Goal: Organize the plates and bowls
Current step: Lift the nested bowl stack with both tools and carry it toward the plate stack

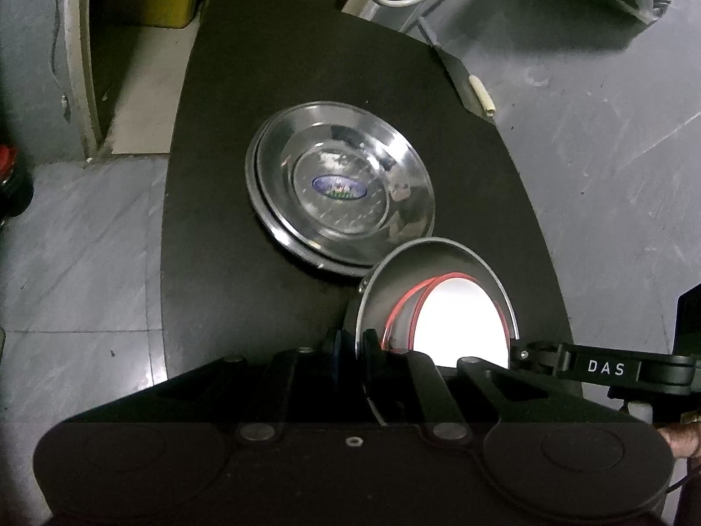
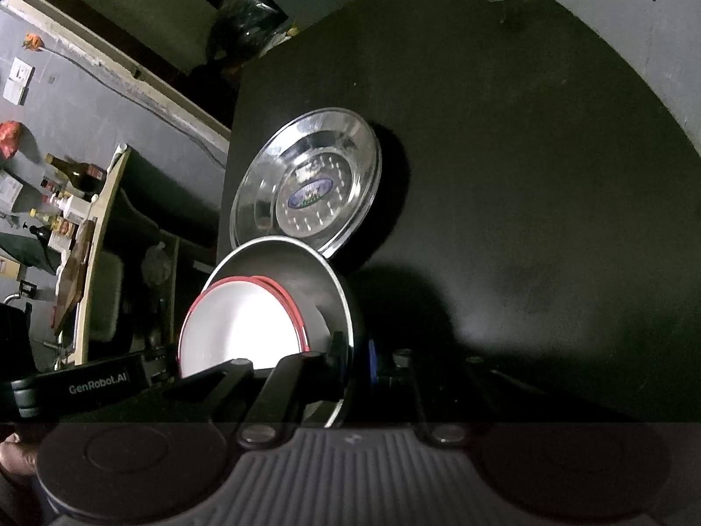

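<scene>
The steel bowl (image 1: 438, 289), with red-rimmed bowls (image 1: 460, 320) nested, is pinched by left gripper (image 1: 352, 350) and right gripper (image 2: 355, 364); uneven lifting could probably tip it onto the plates (image 1: 339, 186).

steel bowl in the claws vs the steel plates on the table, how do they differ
The steel bowl is deep and held tilted off the table, its rim pinched by the left claw and right claw; the steel plates are shallow and lie flat, stacked.
The bowl carries red-rimmed white dishes; the top plate holds nothing and shows a blue oval sticker.
Both are shiny metal.
</scene>
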`<state>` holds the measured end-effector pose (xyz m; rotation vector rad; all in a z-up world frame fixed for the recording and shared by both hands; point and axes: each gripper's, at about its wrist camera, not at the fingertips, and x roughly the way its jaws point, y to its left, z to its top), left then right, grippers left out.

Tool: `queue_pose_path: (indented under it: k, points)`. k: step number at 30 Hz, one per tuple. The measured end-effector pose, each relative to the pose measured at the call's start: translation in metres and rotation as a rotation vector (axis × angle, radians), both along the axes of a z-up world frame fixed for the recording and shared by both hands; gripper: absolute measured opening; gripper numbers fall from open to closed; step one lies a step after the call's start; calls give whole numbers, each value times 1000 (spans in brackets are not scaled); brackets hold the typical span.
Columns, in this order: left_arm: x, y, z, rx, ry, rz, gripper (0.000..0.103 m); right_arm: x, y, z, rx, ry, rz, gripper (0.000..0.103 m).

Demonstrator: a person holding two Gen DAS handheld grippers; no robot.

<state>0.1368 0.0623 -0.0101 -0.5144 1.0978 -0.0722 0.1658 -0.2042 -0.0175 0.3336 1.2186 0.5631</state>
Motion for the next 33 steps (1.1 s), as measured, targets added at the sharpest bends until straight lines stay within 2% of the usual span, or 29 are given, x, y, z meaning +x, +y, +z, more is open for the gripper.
queue_pose_path:
  k: [18, 33]
  points:
    - [33, -2, 14, 2, -49, 13, 8, 35, -8, 17, 6, -9, -12, 11]
    - [49, 11, 13, 16, -47, 46, 8, 61, 11, 19, -1, -3, 23, 11]
